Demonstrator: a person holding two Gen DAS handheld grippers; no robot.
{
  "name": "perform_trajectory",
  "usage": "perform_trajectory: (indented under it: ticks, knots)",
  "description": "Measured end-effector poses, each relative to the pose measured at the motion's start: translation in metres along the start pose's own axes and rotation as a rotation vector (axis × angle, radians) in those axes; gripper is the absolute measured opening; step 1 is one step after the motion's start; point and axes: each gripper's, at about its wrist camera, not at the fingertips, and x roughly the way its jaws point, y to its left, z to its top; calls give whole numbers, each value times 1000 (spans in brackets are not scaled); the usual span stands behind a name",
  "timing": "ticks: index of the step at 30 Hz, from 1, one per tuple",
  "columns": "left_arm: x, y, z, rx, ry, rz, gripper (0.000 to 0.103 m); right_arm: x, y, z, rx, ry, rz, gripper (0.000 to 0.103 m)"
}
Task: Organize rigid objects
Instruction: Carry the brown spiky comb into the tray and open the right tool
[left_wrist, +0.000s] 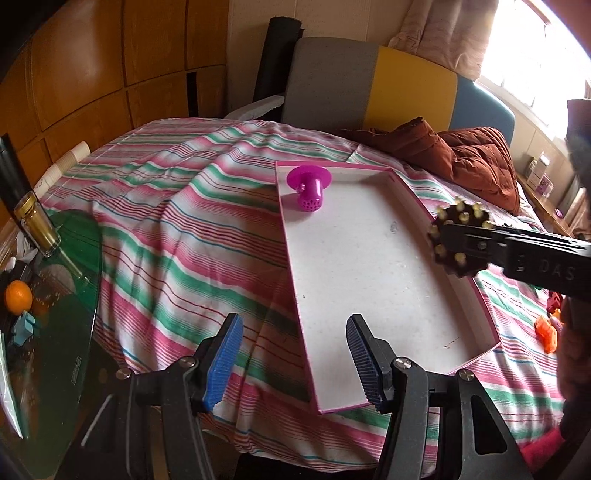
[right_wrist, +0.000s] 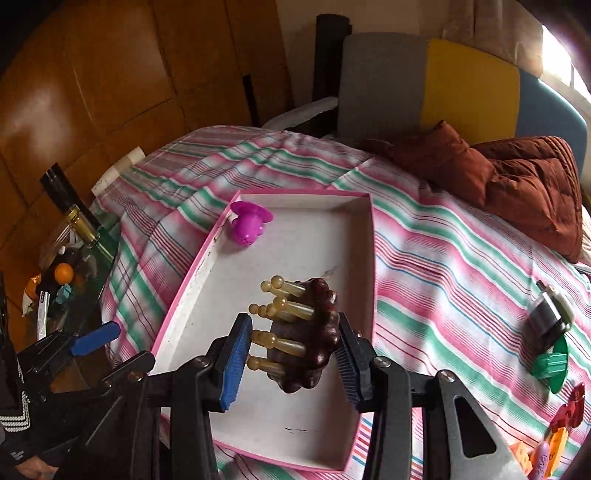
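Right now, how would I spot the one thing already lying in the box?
On the striped bedcover lies a shallow pink-edged box. In its far left corner sits the purple plastic plug, the only thing resting inside, with a round flange and a dotted tip.

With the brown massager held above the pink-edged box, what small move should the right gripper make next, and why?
Probably lower it a little and then let go. The right gripper is clamped on the brown massager, which hangs over bare floor of the box, apart from the purple strainer in the far corner. The left gripper straddles the box's near wall, open.
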Motion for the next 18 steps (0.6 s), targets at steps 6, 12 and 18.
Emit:
perform_trajectory:
  ticks: [6,12,18]
  knots:
    - [2,16,1,-35,0,17,59,37,26,19,0,47,39,44]
    - [7,27,-1,-63,16,32,59,84,33,43,53,106,34,44]
    - [11,33,-2,-78,25,36,59,92,32,55,107,116,136,46]
